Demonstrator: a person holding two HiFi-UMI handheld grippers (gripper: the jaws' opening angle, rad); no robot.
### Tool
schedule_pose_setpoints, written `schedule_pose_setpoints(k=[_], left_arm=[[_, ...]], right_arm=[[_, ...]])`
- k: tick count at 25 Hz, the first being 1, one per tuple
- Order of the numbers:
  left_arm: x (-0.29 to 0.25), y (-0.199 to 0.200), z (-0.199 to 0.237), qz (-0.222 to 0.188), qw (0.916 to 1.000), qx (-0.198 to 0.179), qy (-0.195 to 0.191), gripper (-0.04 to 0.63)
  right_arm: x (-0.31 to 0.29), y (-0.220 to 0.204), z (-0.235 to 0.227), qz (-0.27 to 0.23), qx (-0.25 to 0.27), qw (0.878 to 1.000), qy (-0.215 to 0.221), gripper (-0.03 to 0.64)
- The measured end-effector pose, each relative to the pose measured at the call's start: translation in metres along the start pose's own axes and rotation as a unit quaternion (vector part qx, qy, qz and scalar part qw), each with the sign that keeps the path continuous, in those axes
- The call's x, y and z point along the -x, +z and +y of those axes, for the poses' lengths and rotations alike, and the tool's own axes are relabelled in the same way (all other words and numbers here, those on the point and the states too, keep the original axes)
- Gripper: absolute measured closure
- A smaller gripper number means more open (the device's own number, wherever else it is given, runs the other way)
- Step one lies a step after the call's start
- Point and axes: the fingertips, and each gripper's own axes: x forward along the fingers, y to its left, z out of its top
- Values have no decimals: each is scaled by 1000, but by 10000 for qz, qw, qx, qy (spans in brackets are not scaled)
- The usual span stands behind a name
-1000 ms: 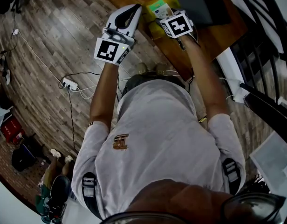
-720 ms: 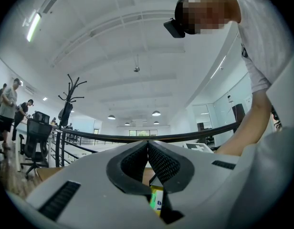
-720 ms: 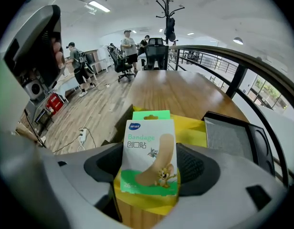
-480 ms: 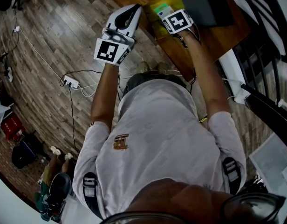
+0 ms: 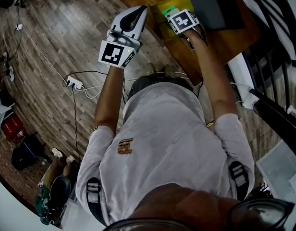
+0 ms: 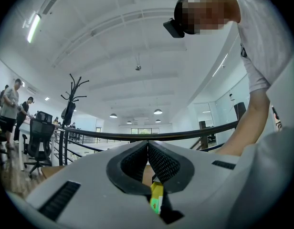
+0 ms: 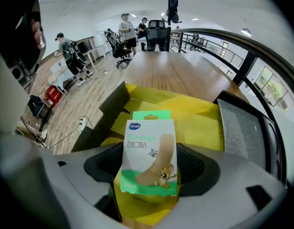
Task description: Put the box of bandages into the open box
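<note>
The box of bandages (image 7: 149,151), white and green with a cartoon mouse, stands upright between the jaws of my right gripper (image 7: 152,165), which is shut on it. Right behind and below it lies the open yellow box (image 7: 194,123) with its flaps spread on the wooden table (image 7: 171,75). In the head view the right gripper (image 5: 176,14) hangs over the yellow box (image 5: 162,6), and a green edge of the bandage box (image 5: 170,8) peeks out beside its marker cube. My left gripper (image 5: 138,12) is held off the table's left edge, and its jaws (image 6: 147,144) are shut and empty.
A dark flat pad (image 7: 245,128) lies on the table right of the yellow box, seen also as a dark pad (image 5: 215,7) in the head view. A black railing (image 5: 268,28) runs on the right. Cables and a power strip (image 5: 73,84) lie on the wood floor at left.
My right gripper has carried the bandage box a little farther forward over the yellow box. The left gripper has barely shifted.
</note>
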Motion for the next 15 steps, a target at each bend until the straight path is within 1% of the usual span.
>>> schedule_pose_setpoints(k=[4, 7, 8, 12, 15], left_arm=[[1, -2, 3, 33, 10000, 0, 44, 575], [3, -4, 4, 64, 10000, 1, 72, 575], [4, -5, 4, 72, 9999, 1, 79, 575], [6, -5, 6, 71, 9999, 9, 90, 576], [3, -6, 5, 86, 9999, 17, 85, 575]], right_arm=[[-6, -2, -2, 92, 46, 9999, -25, 279], [-3, -13, -8, 363, 35, 9991, -211, 279], [-3, -13, -7, 373, 33, 9991, -216, 278], [-5, -7, 0, 224, 82, 9997, -100, 279], [-7, 2, 6, -50, 167, 9998, 80, 278]])
